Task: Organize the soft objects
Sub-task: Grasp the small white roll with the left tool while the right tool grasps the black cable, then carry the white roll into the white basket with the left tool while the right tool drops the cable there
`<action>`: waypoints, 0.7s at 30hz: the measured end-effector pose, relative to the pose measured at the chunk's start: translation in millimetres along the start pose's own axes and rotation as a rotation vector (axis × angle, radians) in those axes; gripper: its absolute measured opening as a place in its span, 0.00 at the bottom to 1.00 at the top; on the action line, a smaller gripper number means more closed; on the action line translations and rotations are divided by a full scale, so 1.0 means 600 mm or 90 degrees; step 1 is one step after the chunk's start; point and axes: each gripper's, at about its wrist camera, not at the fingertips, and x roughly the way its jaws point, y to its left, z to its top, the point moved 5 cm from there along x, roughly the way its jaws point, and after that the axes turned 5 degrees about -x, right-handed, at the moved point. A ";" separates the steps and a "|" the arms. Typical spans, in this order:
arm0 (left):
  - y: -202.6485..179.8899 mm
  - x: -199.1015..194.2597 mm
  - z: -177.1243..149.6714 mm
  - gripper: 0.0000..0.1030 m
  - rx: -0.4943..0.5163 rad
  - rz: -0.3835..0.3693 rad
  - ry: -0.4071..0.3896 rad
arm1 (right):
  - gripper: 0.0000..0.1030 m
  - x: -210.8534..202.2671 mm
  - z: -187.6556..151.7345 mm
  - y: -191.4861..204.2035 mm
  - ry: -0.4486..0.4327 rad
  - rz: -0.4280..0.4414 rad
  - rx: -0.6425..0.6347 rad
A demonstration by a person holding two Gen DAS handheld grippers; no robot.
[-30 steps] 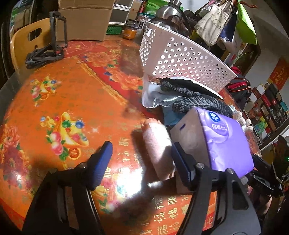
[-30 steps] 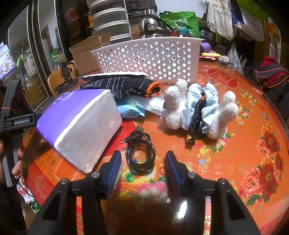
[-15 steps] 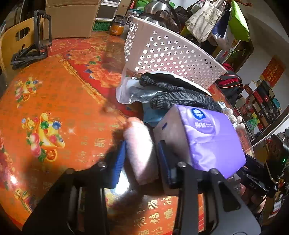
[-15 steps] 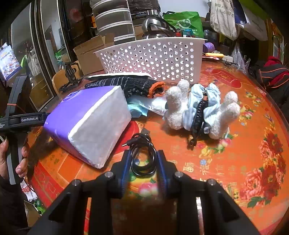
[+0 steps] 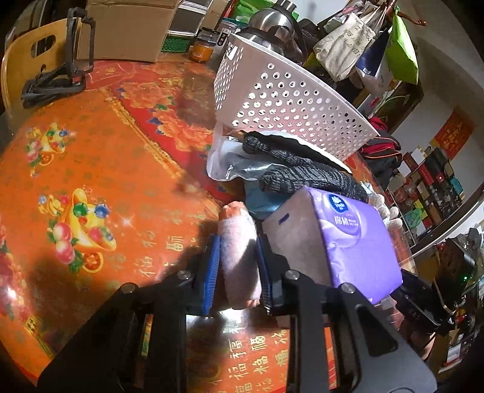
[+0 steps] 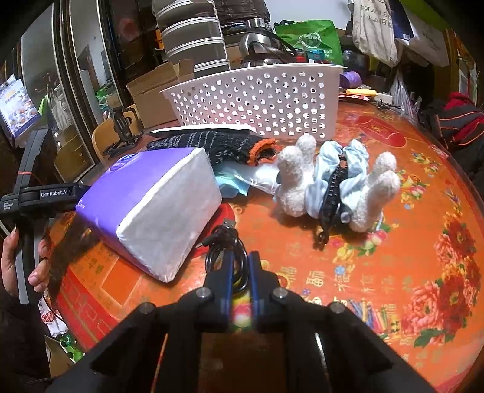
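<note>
A rolled pink cloth (image 5: pixel 236 223) lies on the orange table (image 5: pixel 90 151) beside a purple tissue pack (image 5: pixel 348 241). My left gripper (image 5: pixel 237 251) straddles the roll, its jaws closing with both blue pads pressed on its sides. In the right wrist view a coiled black cable (image 6: pixel 222 238) lies in front of the tissue pack (image 6: pixel 151 205). My right gripper (image 6: pixel 240 260) has its jaws closing tight on the coil's near loop. Dark knitted gloves (image 6: pixel 217 145) and a white and blue plush toy (image 6: pixel 335 181) lie before the white perforated basket (image 6: pixel 257 99).
A silvery plastic bag (image 5: pixel 230 160) lies under the gloves (image 5: pixel 302 175) by the basket (image 5: pixel 287 99). A black stand (image 5: pixel 57 78), cardboard box (image 5: pixel 127 27) and jar (image 5: pixel 201 50) sit at the far edge. A hand (image 6: pixel 36 272) holds the left gripper's handle.
Both grippers went from wide open to closed: the left pads came in onto the pink roll, and the right pads came in onto the black cable. Neither hand moved much.
</note>
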 end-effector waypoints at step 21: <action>-0.020 -0.027 0.002 0.17 0.017 -0.013 -0.017 | 0.08 -0.033 0.011 0.000 -0.037 0.003 -0.004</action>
